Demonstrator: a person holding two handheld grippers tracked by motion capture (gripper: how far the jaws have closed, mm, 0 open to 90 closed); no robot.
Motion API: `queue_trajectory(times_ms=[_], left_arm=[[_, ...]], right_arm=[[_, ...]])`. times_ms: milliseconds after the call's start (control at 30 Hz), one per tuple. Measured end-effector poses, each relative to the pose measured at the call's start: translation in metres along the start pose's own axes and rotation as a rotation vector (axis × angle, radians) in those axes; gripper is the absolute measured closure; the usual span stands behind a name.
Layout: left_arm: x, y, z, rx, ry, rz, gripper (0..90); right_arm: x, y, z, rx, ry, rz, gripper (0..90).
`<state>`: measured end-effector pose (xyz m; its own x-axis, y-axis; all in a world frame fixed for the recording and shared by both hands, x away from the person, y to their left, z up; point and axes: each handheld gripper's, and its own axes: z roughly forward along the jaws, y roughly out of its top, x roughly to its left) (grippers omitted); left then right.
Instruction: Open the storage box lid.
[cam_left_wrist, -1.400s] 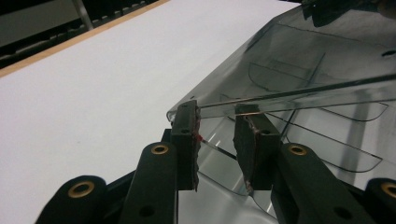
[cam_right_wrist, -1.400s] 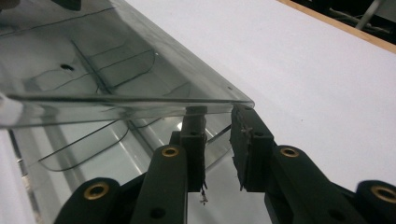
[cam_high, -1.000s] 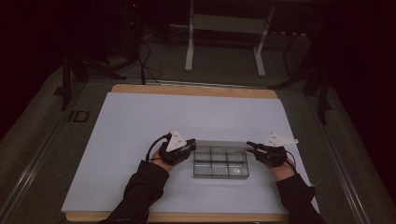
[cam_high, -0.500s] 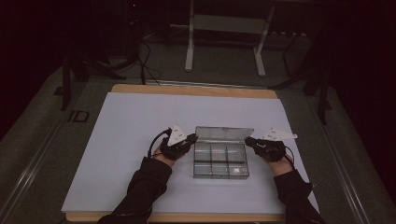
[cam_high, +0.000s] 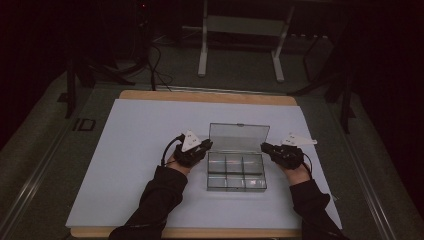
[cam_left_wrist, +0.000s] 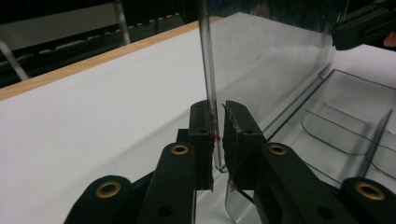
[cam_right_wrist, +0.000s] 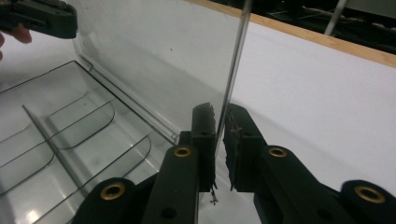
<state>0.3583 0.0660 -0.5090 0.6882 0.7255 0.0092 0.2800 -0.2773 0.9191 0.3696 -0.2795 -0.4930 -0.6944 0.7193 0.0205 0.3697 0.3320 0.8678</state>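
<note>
Now the left gripper (cam_high: 204, 148) and right gripper (cam_high: 266, 148) are each pinching a side edge of the upright clear lid (cam_high: 238, 138) of the compartment box (cam_high: 236, 172), sitting near-centre on the white table (cam_high: 130, 150).

I read one marking: "ID" in dark characters on the grey floor strip (cam_high: 82, 124) beside the table (cam_high: 150, 95), at the nine o'clock side of the high view. I find no other legible text.

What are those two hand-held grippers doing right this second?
Left hand-held gripper: closed on the left edge of the clear box lid.
Right hand-held gripper: closed on the lid's right edge.
</note>
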Motion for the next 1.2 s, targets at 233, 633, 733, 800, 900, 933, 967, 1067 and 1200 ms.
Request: queue_trajectory(times_ms=[233,633,733,800,900,933,967,1067,1200], left_arm=[[-0.001,0.000,0.008,0.004,0.017,-0.025,75.8],[-0.003,-0.002,0.016,0.006,0.041,-0.050,67.8],[-0.003,-0.002,0.017,0.006,0.044,-0.057,66.2],[-0.004,-0.002,0.018,0.006,0.047,-0.063,65.9],[-0.003,-0.002,0.019,0.009,0.048,-0.075,65.0],[-0.003,-0.003,0.019,0.013,0.051,-0.079,64.6],[-0.003,-0.003,0.020,0.014,0.056,-0.082,64.2],[-0.003,-0.003,0.023,0.032,0.053,-0.102,61.6],[-0.003,-0.003,0.026,0.070,0.031,-0.144,58.0]], right_arm=[[0.000,0.001,0.006,0.007,-0.023,0.032,78.6],[0.005,0.002,0.014,0.026,-0.080,0.072,75.9],[0.006,0.002,0.015,0.031,-0.085,0.068,74.7],[0.006,0.002,0.015,0.032,-0.087,0.068,74.2],[0.006,0.002,0.017,0.040,-0.088,0.081,72.2],[0.006,0.002,0.018,0.041,-0.089,0.081,71.3],[0.007,0.002,0.018,0.048,-0.089,0.087,70.6],[0.007,0.001,0.021,0.058,-0.093,0.101,68.8],[0.006,0.001,0.022,0.063,-0.093,0.123,68.4]])
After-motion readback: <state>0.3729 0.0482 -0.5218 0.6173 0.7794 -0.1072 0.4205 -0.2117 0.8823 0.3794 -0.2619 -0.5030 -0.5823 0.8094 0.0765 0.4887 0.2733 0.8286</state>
